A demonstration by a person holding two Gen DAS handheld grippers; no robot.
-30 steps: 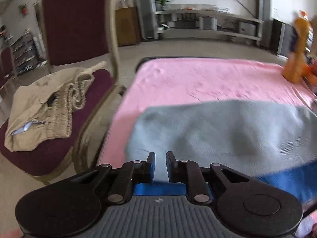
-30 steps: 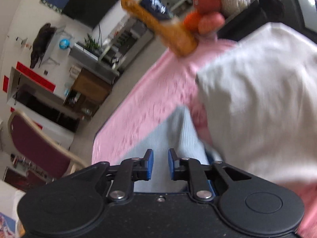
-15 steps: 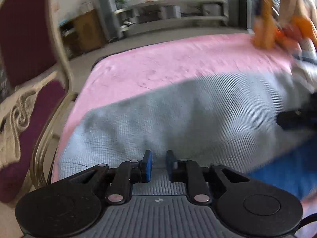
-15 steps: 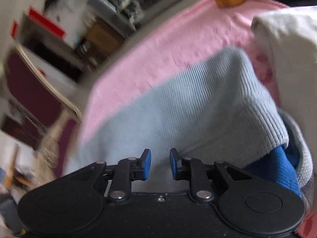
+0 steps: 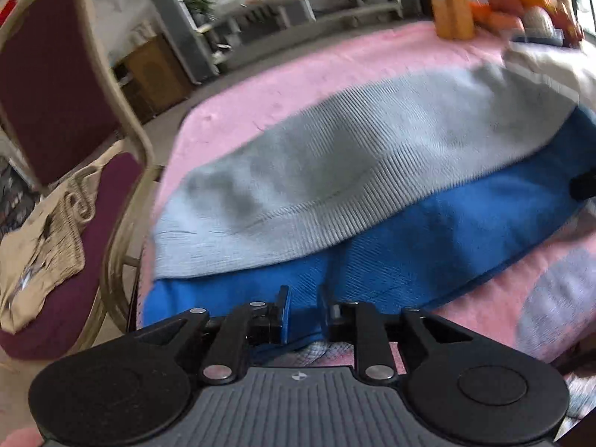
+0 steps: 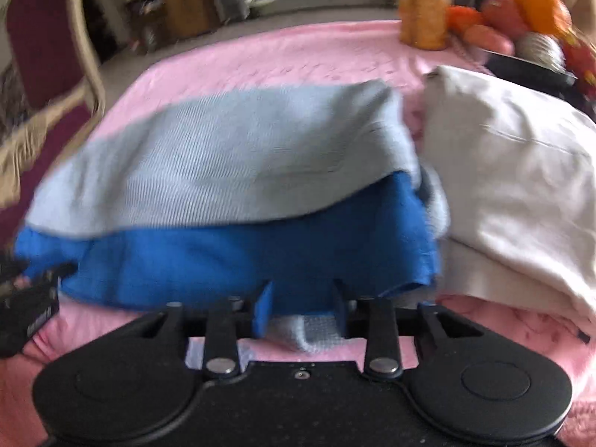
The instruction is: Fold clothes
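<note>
1. Knitwear in grey and blue, the sweater (image 5: 335, 171), lies folded across the pink tabletop (image 5: 298, 74), grey half lapped over the blue.
2. Left tool (image 5: 302, 309) sits at the blue hem with its fingers narrowly parted, blue cloth between them; whether it grips, I cannot tell.
3. Right tool (image 6: 301, 307) stands open at the near hem, gripping nothing.
4. A white folded garment (image 6: 514, 186) lies just beside the sweater.
</note>
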